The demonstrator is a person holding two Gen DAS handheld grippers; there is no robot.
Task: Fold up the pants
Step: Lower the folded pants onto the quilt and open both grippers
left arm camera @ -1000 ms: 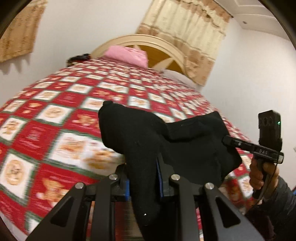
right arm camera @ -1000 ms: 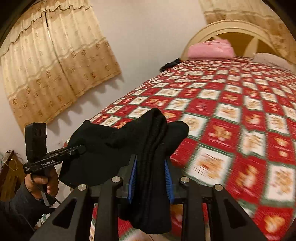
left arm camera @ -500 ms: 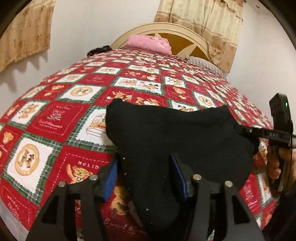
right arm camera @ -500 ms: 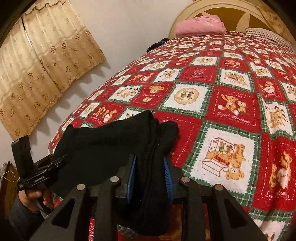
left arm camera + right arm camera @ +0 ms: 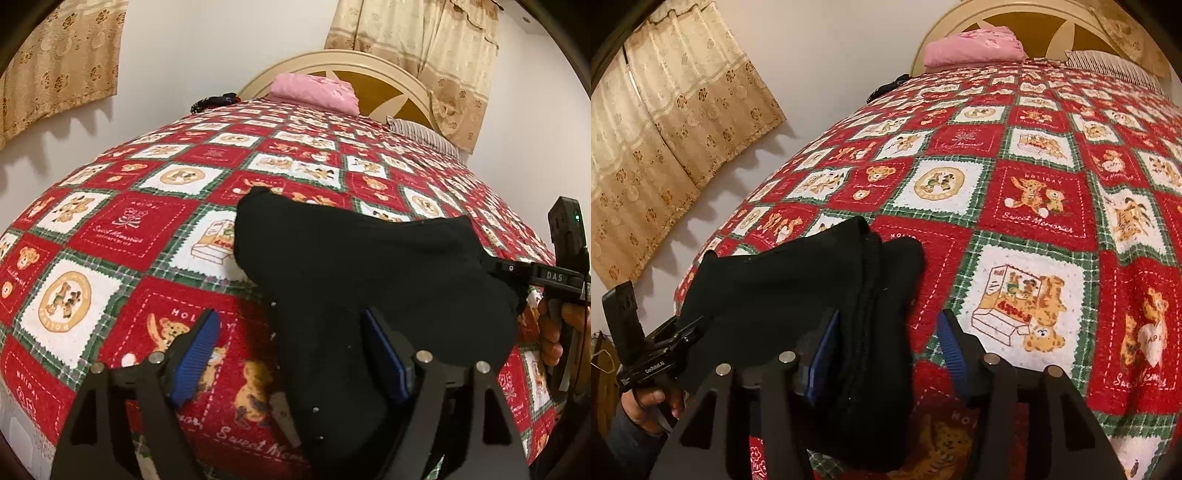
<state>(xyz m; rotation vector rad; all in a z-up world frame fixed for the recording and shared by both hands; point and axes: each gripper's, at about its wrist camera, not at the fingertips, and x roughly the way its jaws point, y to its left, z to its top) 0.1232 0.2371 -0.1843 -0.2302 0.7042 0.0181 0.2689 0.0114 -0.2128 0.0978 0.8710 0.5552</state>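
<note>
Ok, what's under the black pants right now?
The black pants lie on the patchwork bedspread; red and white squares show around them. What the fabric covers, and whether anything else is beneath, cannot be seen.

My left wrist camera is looking from low at the bed's (image 5: 122,229) foot toward the headboard (image 5: 347,70). My right one is facing likewise, angled leftward; both are sharing the nearby black pants (image 5: 354,266) and pink pillow (image 5: 975,46).

1 pants (image 5: 362,266), 1 bedspread (image 5: 122,236), 2 pillows (image 5: 314,90)
</note>
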